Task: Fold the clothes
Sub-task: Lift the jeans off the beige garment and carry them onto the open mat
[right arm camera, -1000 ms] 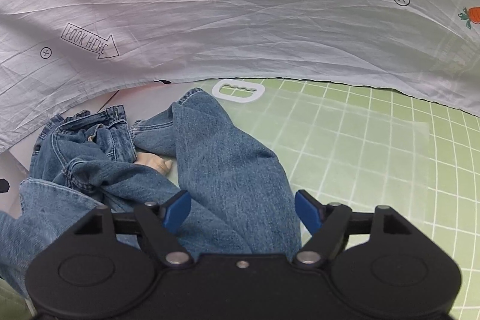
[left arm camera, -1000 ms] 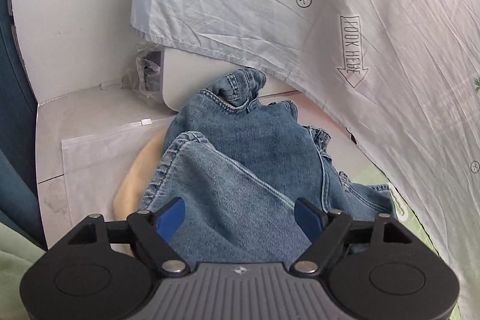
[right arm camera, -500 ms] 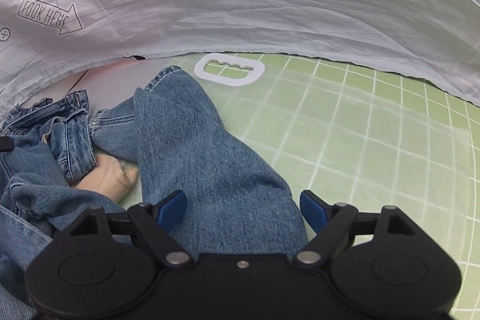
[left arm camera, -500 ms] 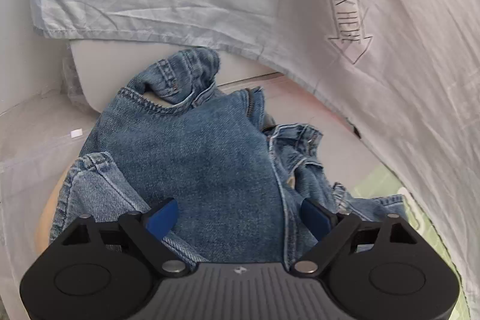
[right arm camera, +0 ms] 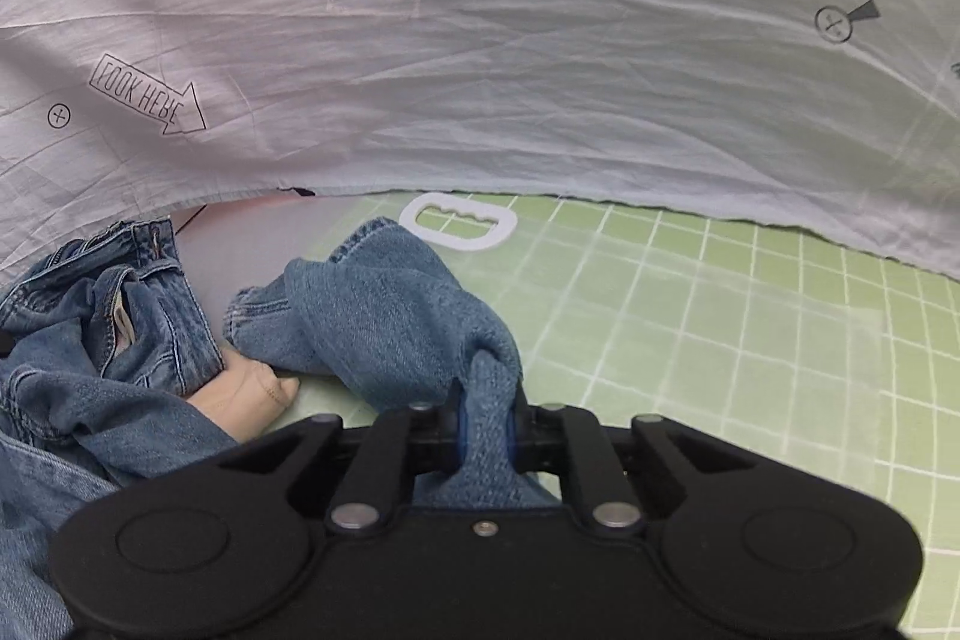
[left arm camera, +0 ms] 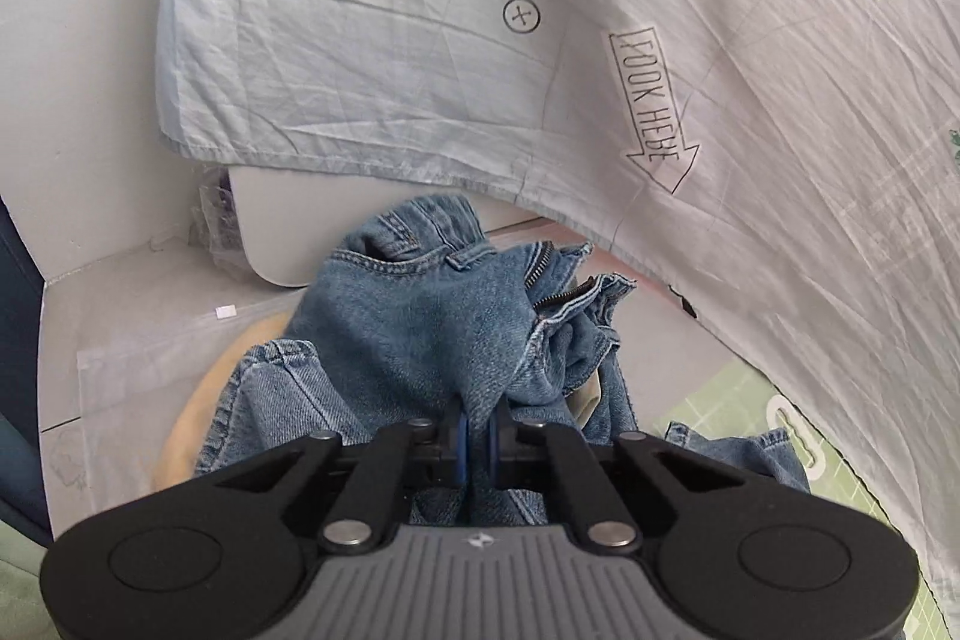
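Garment: crumpled blue denim jeans (left arm camera: 414, 334) lying in a heap, partly on a pale grey surface (right arm camera: 264, 244) and partly on a green cutting mat with a white grid (right arm camera: 720, 328); waistband and open zip face away in the left wrist view.
Left gripper (left arm camera: 474, 436): blue-padded fingers clenched on a bunched fold of the jeans near the waist.
Right gripper (right arm camera: 483, 430): fingers closed on a pinch of denim at the leg; leg hem (right arm camera: 366, 235) lies just beside a white plastic oval handle piece (right arm camera: 459, 223).
Underneath: a beige soft item (right arm camera: 252, 391) shows beneath the denim, touching it.
Backdrop: wrinkled white cloth sheet (right arm camera: 480, 70) printed with an arrow and circled crosses, hanging over the far edge of the mat.
Left side: clear plastic bag (left arm camera: 144, 358) flat on the surface; rounded white panel (left arm camera: 282, 232) behind the jeans.
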`<state>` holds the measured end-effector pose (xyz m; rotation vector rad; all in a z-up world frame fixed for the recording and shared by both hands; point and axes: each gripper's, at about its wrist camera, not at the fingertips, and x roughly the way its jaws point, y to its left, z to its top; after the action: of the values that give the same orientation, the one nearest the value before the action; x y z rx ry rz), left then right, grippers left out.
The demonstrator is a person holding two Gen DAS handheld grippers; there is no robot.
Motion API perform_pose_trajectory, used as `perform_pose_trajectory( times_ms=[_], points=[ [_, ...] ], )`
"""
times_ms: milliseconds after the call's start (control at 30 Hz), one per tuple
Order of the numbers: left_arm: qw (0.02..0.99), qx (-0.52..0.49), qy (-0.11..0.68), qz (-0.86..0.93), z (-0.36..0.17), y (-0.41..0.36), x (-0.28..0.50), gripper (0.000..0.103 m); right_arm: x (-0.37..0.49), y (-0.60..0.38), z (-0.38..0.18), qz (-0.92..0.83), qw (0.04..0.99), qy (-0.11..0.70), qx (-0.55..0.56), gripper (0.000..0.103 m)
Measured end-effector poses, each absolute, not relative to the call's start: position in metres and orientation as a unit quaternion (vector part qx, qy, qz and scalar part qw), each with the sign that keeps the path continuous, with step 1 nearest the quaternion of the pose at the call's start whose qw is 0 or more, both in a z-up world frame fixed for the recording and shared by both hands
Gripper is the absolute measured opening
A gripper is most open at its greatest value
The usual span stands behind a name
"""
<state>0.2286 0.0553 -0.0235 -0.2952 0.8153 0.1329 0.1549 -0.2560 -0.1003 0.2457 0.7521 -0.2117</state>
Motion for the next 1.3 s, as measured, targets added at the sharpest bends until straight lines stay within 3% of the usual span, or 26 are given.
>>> perform_pose_trajectory(
  times_ms=[400, 800, 1300],
  points=[
    [0.941, -0.111, 0.319, -0.006, 0.038, 0.017, 0.124, 0.006, 0.037, -0.293, -0.062, -0.186, 0.924, 0.312, 0.121, 0.011],
    [0.93, -0.08, 0.353, -0.062, 0.024, -0.069, 0.014, 0.006, -0.094, -0.374, -0.056, -0.254, 0.91, 0.302, 0.124, 0.011],
    [0.898, -0.059, 0.397, -0.18, 0.002, -0.249, -0.066, 0.006, -0.241, -0.537, -0.051, -0.381, 0.87, 0.28, 0.138, 0.011]
  ],
)
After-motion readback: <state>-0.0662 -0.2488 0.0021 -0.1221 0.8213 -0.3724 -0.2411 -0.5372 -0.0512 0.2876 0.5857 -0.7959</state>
